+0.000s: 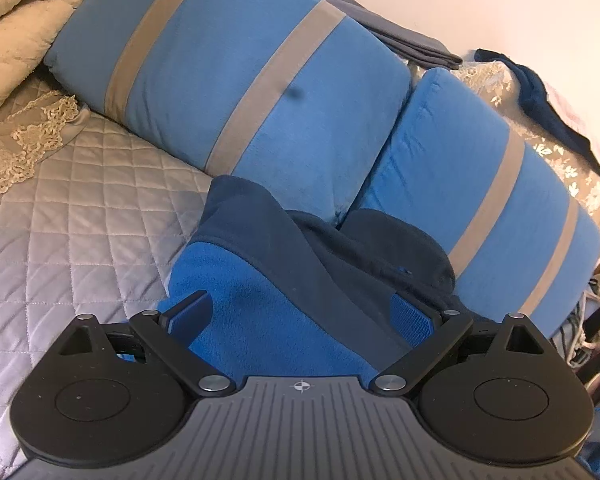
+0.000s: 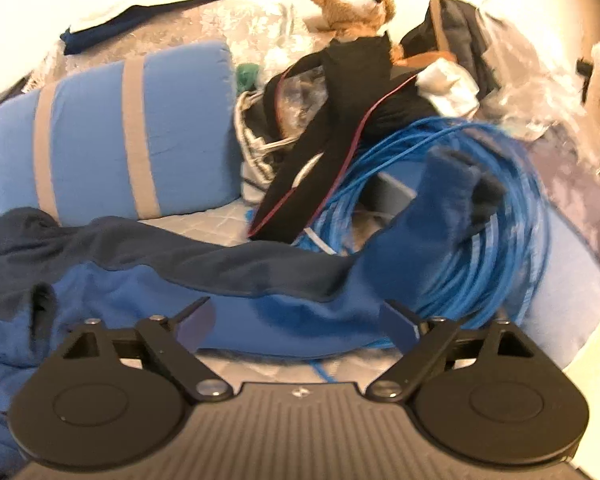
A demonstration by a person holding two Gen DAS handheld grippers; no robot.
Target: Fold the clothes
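Note:
A blue fleece jacket with dark navy shoulders and hood [image 1: 284, 280] lies on the quilted bed against the pillows. My left gripper [image 1: 300, 316] is open, its fingers spread on either side of the jacket's body, low over the fabric. In the right wrist view the same jacket [image 2: 228, 276] stretches across the frame, and its sleeve [image 2: 432, 224] stands up at the right, blurred. My right gripper [image 2: 296, 320] is open just above the jacket's blue edge, holding nothing.
Two blue pillows with grey stripes [image 1: 236, 76] [image 1: 484, 200] line the back of the grey quilted bedspread [image 1: 72, 216]. A coil of blue cable [image 2: 500, 208], a teddy bear [image 2: 352, 4], a black garment [image 2: 340, 112] and plastic bags crowd the right side. Folded dark clothes [image 1: 412, 36] lie behind the pillows.

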